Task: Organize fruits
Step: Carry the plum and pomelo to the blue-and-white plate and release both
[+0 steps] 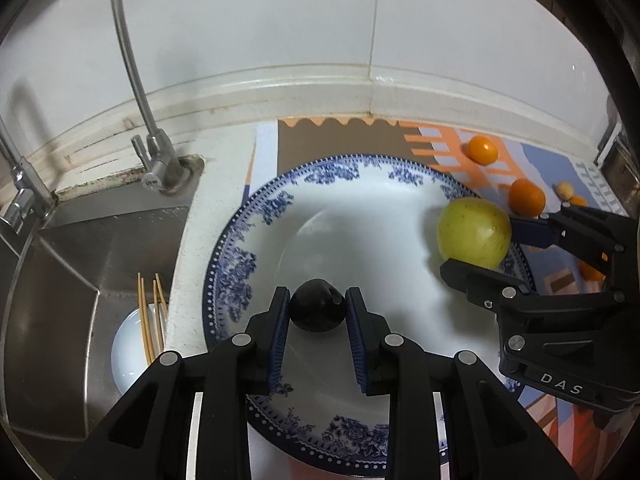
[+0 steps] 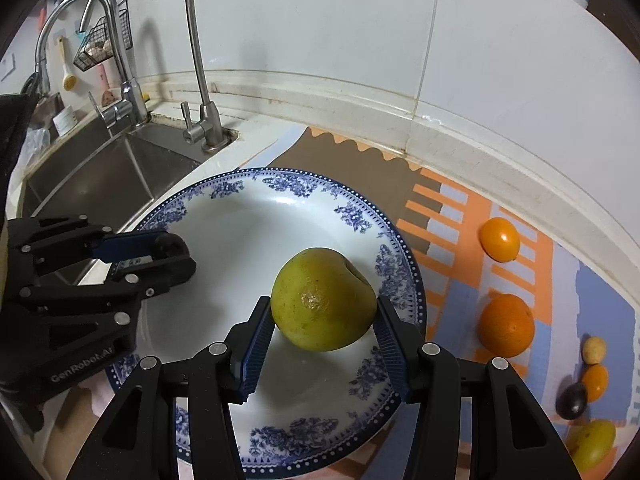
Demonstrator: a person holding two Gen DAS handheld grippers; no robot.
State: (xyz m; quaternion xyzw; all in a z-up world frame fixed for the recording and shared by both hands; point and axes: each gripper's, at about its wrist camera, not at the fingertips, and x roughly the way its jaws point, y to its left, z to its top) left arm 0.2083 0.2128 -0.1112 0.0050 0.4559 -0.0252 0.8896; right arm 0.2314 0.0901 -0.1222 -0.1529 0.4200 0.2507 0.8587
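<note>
Domestic kitchen. Evidence: stainless steel sink (image 2: 100,176) with two taps (image 2: 200,80) set into a white counter, tiled wall (image 1: 280,20) behind, stained sealant along the edge, chopsticks (image 1: 150,316) in a bowl (image 1: 128,360), hanging wire basket (image 2: 96,46).

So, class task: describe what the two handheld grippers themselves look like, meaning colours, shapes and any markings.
Both are black plastic with angular linkage arms joined by round silver pins. Each finger carries a ribbed dark-blue pad. The left gripper has white "GenRobot.AI" lettering on its body, seen from the right wrist view. The right gripper shows white "DAS" lettering and a small orange detail. No cables or sleeves are visible.
</note>
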